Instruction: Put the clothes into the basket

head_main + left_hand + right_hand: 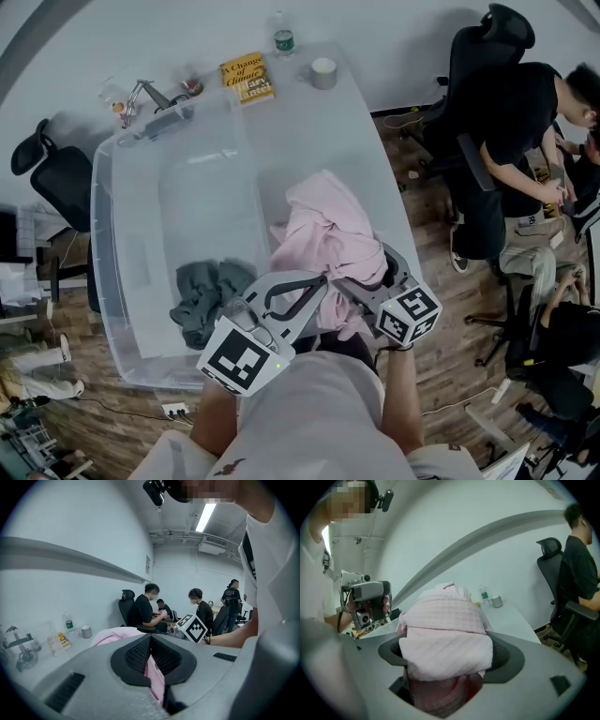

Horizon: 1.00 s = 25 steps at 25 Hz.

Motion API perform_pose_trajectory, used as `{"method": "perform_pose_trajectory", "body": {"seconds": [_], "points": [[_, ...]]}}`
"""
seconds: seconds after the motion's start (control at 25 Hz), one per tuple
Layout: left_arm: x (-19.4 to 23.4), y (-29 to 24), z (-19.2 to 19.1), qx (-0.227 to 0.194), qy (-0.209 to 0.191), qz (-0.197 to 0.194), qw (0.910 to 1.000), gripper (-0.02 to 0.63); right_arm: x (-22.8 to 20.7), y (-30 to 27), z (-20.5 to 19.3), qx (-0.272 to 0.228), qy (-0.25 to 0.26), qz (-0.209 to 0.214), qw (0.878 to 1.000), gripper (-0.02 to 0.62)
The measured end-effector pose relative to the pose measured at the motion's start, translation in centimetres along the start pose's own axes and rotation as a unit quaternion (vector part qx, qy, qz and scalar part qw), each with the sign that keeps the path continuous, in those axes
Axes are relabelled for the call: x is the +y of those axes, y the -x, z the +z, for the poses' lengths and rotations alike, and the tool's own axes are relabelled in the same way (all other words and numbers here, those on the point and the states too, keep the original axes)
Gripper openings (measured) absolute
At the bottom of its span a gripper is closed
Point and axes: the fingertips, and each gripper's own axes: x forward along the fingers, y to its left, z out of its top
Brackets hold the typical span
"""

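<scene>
We hold the pink garment (323, 225) with both grippers, bunched up over the white table (309, 122) just outside the right rim of the clear plastic bin (122, 216). In the head view the cloth rises toward 12 o'clock from the two sets of jaws and drapes down over them.

In the left gripper view, the left gripper (151, 660) has its jaws nearly together, pinching a thin fold of the pink cloth. The rest of the cloth mounds up beyond the jaws at about 11 o'clock.

In the right gripper view, the right gripper (447, 660) has its jaws spread wide around a thick roll of the same garment. The roll fills the gap from pad to pad and piles upward toward 12 o'clock.

The two grippers sit close together, the left at 9 o'clock of the right. A gray garment (208, 295) lies crumpled on the bin floor, at 9 o'clock of the left gripper's jaws. At the far end of the table, around 12 o'clock, we see a book (247, 77) and a bottle (282, 37).
</scene>
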Motion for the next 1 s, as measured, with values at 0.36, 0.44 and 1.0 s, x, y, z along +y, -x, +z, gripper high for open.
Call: {"method": "perform_pose_trajectory", "body": {"seconds": [0.36,0.44,1.0], "points": [[0.2,2.1,1.2,-0.019,-0.010,0.021,0.9996,0.006,2.9,1.3,4.8,-0.047,0.025,0.023,0.998,0.445],[0.3,2.5,1.5,-0.025,-0.010,0.027,0.9993,0.006,3.5,1.5,5.9,-0.058,0.030,0.031,0.997,0.445],[0.5,6.8,4.7,-0.071,-0.040,0.074,0.9939,0.006,8.2,2.5,12.1,-0.105,0.073,0.080,0.989,0.445]]}}
